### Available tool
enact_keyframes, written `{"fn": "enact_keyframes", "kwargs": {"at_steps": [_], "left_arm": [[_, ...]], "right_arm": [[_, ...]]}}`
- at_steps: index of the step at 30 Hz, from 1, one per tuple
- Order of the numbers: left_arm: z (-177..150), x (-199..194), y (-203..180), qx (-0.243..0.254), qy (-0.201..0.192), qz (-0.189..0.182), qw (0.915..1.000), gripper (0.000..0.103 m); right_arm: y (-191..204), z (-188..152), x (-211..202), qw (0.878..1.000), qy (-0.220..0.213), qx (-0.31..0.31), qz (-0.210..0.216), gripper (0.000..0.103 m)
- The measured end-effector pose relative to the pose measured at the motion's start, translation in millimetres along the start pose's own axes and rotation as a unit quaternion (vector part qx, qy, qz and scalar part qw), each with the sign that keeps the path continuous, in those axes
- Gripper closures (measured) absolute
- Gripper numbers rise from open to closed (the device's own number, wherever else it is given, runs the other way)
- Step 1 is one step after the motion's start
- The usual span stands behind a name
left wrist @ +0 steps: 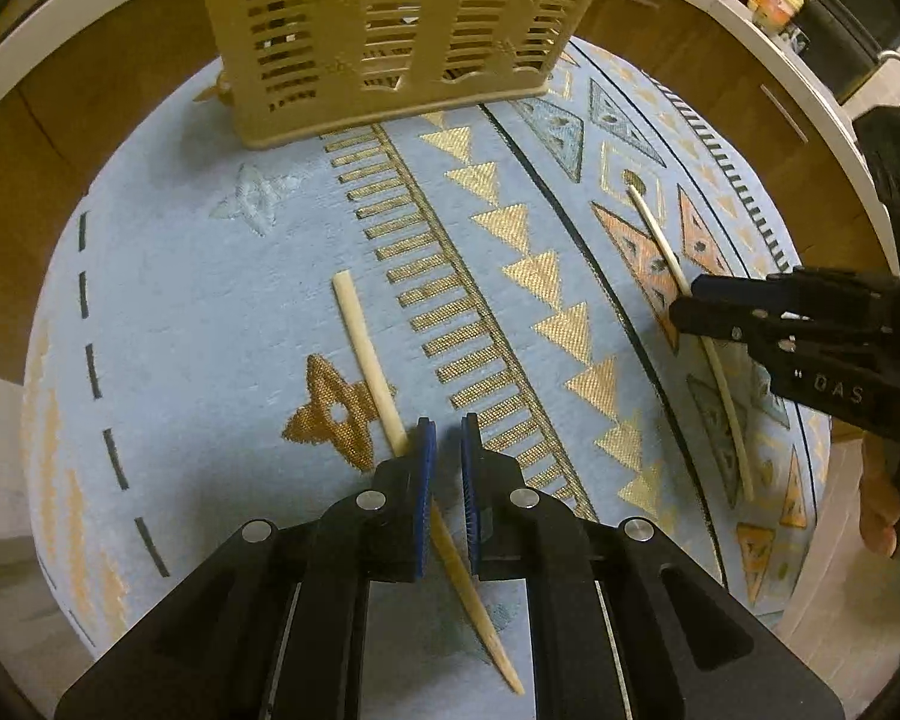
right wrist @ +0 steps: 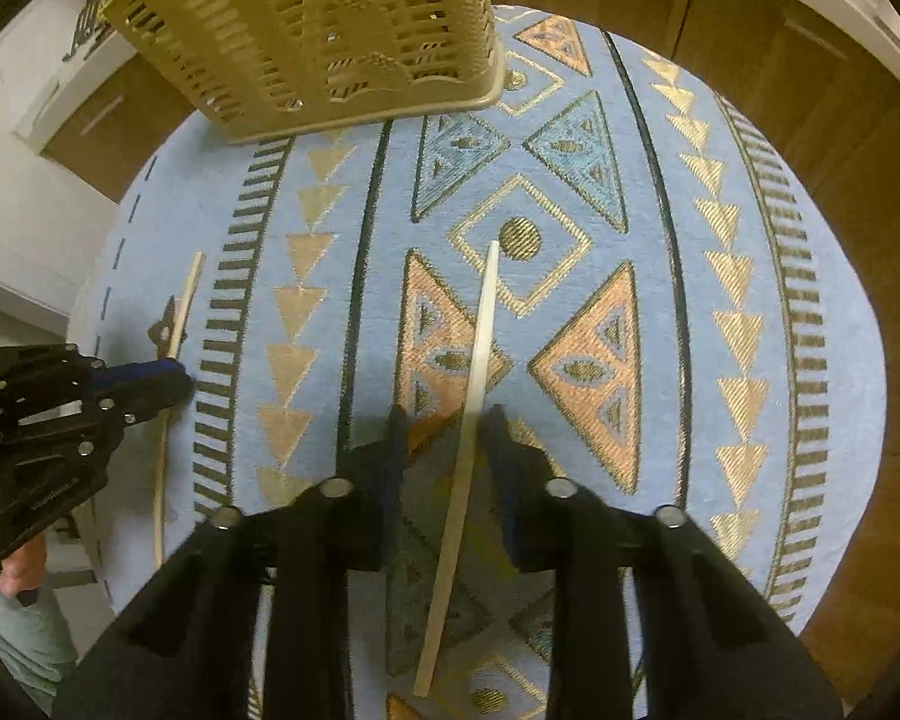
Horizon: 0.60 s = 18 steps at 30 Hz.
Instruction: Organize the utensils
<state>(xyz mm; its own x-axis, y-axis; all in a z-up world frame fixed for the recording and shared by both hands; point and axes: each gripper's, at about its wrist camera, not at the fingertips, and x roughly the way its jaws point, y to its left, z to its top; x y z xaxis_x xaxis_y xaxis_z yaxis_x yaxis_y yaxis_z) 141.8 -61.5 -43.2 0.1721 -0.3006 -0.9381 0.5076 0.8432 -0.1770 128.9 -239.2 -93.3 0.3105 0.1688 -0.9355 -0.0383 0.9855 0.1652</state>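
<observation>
On the left of the blue patterned cloth (left wrist: 198, 312), the left gripper (left wrist: 447, 447) hangs low over a wooden chopstick (left wrist: 369, 354), its blue-padded jaws slightly apart, the stick running under the left jaw and between them toward the near edge. To the right, the right gripper (right wrist: 441, 429) holds its jaws wider apart astride a pale chopstick (right wrist: 480, 348) lying flat. The beige slotted utensil basket (left wrist: 390, 24) stands at the far side.

Beige slotted basket (left wrist: 390, 30), blue geometric-patterned cloth (left wrist: 198, 312)

A round table (right wrist: 720, 360) with a blue patterned cloth holds a tan basket (right wrist: 330, 42) and two chopsticks (left wrist: 366, 354) (right wrist: 480, 348).
</observation>
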Motion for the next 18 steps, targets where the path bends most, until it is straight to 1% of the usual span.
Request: {"fn": "enact_keyframes", "kwargs": {"at_steps": [2,3,6,13,18], "left_arm": [[0,0,1,-0.004,-0.001,-0.003,1.0,0.096],[0,0,2,-0.005,-0.001,-0.005,1.0,0.096],[-2,-2,5,-0.012,-0.004,-0.008,0.9999,0.096],[-2,-3,11,-0.021,0.001,-0.007,0.9998,0.096],[-4,-8,15,-0.028,0.001,-0.011,0.9995,0.095]], "right_arm": [[-3,1,1,1.0,0.0,0.003,-0.001,0.092],[-4,2,1,1.0,0.002,0.006,0.002,0.093],[-8,3,2,1.0,0.004,0.011,0.011,0.093],[-13,3,0,1.0,0.009,0.009,0.013,0.093],[-22,5,0,0.999,0.015,0.026,0.033,0.093]]}}
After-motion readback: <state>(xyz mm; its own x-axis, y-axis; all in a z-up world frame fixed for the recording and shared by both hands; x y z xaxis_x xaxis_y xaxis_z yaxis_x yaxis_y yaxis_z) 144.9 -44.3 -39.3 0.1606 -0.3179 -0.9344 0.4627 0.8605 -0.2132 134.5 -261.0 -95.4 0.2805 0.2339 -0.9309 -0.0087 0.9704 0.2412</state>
